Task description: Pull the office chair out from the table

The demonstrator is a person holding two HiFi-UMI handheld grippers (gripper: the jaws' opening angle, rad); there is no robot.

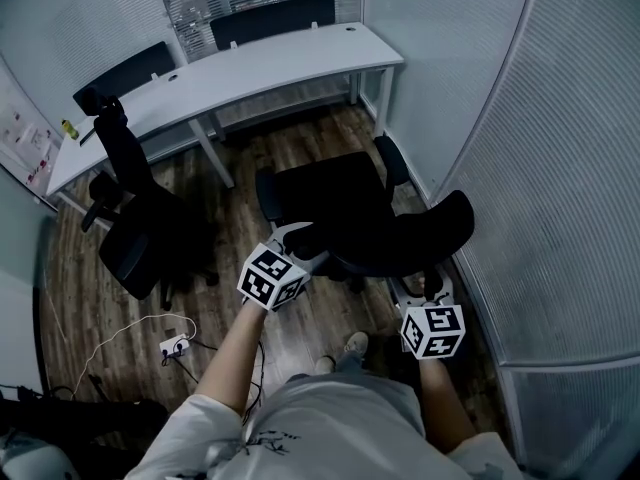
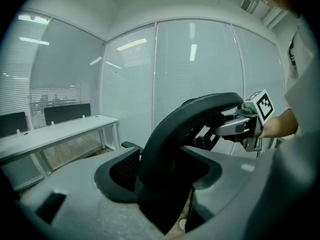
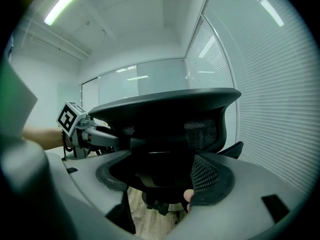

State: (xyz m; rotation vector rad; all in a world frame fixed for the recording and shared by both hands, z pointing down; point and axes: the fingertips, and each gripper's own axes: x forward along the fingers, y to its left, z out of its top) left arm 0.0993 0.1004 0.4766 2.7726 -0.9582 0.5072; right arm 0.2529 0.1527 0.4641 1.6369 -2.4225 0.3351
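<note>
In the head view the office chair [image 1: 335, 203] stands clear of the table [image 1: 250, 68], its backrest [image 1: 400, 240] reaching from the left gripper [image 1: 298, 238] to the right gripper [image 1: 425, 286]; the left gripper view shows jaws opening about the backrest's edge; the right gripper view shows wide jaws around the backrest, contact unclear.

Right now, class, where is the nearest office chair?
In the head view the office chair stands centre, clear of the white table, close to the glass wall on the right.

We wear a light grey short-sleeved T-shirt [image 1: 340, 418] with a small dark print on the chest and pale shoes [image 1: 355, 343]. Our left tongs [image 1: 300, 240] and right tongs [image 1: 425, 286] are grey, each carrying a white cube [image 1: 272, 276] of black square markers.
</note>
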